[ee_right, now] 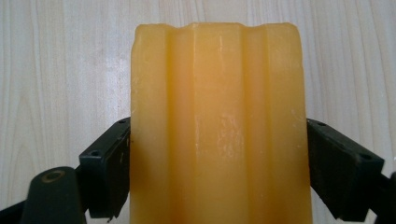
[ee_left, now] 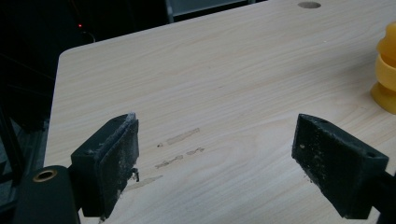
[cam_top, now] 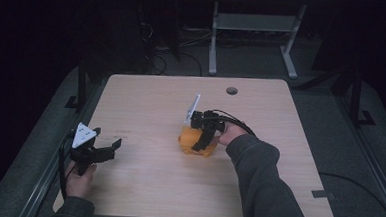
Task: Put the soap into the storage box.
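**Your right gripper clamps the yellow block**

Your right gripper (ee_right: pixel 217 154) has a jaw pressed against each side of the yellow block (ee_right: pixel 217 121). The block is ribbed, with grooves running along its length, and its waxy surface catches a faint sheen. Its far end reaches past the jaws. Pale wood-grain table (ee_right: pixel 60 60) lies beyond the block and to both sides of it.

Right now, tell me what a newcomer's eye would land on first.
The orange block near the middle of the table draws the eye, with the right gripper closed on its two sides. Toward the table's left edge, the left gripper sits with its jaws wide open, holding nothing.
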`<state>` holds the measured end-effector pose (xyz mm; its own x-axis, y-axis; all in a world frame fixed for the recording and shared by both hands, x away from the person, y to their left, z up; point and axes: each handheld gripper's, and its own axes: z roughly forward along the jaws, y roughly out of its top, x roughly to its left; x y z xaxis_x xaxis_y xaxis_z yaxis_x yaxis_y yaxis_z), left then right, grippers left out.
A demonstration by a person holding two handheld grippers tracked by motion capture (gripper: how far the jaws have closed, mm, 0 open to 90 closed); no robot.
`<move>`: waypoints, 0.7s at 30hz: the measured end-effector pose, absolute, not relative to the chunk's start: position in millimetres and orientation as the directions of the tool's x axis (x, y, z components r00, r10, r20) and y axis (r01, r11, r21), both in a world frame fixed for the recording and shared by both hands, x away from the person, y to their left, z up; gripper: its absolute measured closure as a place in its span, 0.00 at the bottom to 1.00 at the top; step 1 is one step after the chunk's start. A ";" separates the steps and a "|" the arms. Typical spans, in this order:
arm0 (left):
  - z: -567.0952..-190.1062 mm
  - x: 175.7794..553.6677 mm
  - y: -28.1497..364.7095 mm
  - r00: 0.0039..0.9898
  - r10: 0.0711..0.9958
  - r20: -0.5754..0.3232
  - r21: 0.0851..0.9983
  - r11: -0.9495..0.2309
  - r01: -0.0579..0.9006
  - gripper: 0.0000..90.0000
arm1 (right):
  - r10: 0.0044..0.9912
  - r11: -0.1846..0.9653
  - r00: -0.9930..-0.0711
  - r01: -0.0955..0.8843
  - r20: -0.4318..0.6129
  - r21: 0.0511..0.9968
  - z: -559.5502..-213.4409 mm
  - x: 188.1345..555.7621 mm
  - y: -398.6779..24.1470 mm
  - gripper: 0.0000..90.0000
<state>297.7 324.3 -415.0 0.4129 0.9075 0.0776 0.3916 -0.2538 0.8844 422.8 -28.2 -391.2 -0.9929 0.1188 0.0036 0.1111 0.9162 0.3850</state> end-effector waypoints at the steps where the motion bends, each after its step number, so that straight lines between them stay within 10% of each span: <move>1: -415.0 297.7 324.4 0.413 0.907 0.078 0.884 -0.255 0.392 0.16 | 0.118 0.916 -0.993 0.111 0.004 0.386 -391.3 422.9 -28.4 0.19; 21: -415.6 298.1 323.1 0.412 0.908 0.077 0.885 -0.252 0.391 0.16 | 0.129 0.901 -0.991 0.108 -0.022 0.420 -375.4 417.3 -39.3 0.19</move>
<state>298.1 323.1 -415.6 0.4117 0.9081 0.0766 0.3914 -0.2521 0.8850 417.3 -39.3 -375.4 -0.9914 0.1293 -0.0217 0.1083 0.9010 0.4201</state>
